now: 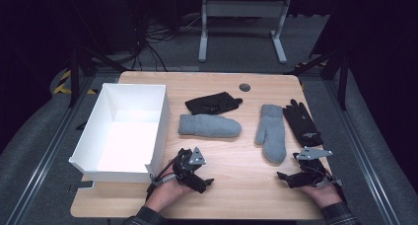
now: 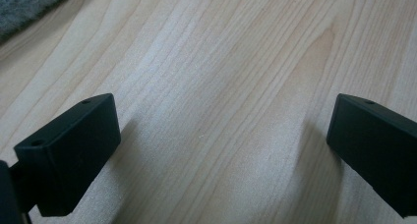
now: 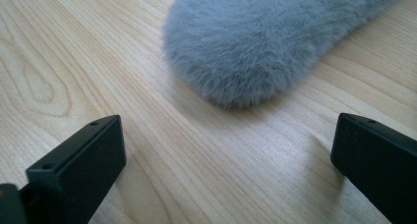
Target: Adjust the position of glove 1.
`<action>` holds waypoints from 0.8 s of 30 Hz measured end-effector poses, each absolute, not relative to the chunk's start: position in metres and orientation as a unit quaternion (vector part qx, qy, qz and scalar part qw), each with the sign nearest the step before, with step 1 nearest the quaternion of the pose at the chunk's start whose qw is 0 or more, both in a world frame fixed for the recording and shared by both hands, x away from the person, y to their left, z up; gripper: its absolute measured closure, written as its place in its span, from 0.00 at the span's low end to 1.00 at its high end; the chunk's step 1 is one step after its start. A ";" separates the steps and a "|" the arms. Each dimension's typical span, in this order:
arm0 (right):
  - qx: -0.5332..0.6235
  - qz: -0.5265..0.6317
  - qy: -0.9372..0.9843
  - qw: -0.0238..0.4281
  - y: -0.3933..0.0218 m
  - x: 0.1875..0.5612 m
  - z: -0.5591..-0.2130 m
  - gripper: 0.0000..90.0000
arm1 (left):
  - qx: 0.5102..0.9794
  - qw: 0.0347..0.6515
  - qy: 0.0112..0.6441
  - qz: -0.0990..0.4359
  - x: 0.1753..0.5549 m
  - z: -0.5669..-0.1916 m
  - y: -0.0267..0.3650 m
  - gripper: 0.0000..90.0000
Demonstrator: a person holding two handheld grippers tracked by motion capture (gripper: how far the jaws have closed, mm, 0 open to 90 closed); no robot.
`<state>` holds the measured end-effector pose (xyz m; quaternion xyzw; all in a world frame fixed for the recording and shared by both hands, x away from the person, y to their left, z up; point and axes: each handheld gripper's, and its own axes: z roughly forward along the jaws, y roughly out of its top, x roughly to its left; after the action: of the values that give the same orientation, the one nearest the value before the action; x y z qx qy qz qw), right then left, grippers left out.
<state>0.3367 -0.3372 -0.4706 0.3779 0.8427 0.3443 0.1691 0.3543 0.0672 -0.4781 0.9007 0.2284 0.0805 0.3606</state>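
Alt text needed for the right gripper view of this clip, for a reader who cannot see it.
The rounded end of a fluffy grey mitten lies on a pale wooden table, just ahead of the right gripper. Its two black fingers stand wide apart at the bottom corners, with bare wood between them and nothing held.

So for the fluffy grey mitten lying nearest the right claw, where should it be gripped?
Probably at the rounded near end of the fluffy grey mitten, coming in low from the person's side. That end faces the open right claw and lies flat, clear of the black glove.
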 end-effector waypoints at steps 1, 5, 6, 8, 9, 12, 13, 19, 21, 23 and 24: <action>0.378 0.343 0.844 0.168 -0.337 0.337 -0.470 0.01 | 0.900 0.362 0.230 0.081 0.354 -0.478 0.067 0.00; 0.375 0.327 0.853 0.158 -0.338 0.337 -0.464 0.12 | 0.900 0.360 0.230 0.081 0.355 -0.478 0.066 0.00; 0.371 0.325 0.855 0.158 -0.338 0.337 -0.461 0.16 | 0.901 0.360 0.229 0.081 0.355 -0.478 0.066 0.00; 0.369 0.329 0.854 0.162 -0.339 0.336 -0.458 0.19 | 0.901 0.359 0.229 0.080 0.355 -0.478 0.066 0.00; 0.367 0.335 0.852 0.163 -0.339 0.336 -0.455 0.20 | 0.901 0.359 0.229 0.080 0.356 -0.478 0.066 0.00; 0.369 0.350 0.846 0.162 -0.340 0.341 -0.444 0.33 | 0.902 0.357 0.229 0.080 0.357 -0.477 0.065 0.00; 0.369 0.360 0.843 0.157 -0.342 0.345 -0.438 0.45 | 0.902 0.357 0.230 0.081 0.357 -0.477 0.064 0.00; 0.353 0.368 0.847 0.149 -0.340 0.356 -0.428 0.73 | 0.908 0.346 0.224 0.077 0.362 -0.475 0.064 0.01; 0.346 0.367 0.851 0.147 -0.337 0.365 -0.426 0.89 | 0.907 0.345 0.229 0.079 0.366 -0.474 0.061 0.01; 0.343 0.366 0.852 0.148 -0.337 0.369 -0.425 0.94 | 0.907 0.345 0.228 0.079 0.367 -0.474 0.060 0.01; 0.342 0.365 0.854 0.144 -0.336 0.378 -0.424 1.00 | 0.907 0.347 0.227 0.079 0.368 -0.475 0.059 0.01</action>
<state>0.3776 -0.3357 -0.4243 0.3417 0.8538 0.3652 0.1443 0.3677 0.0591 -0.4748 0.9066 0.2267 0.0787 0.3471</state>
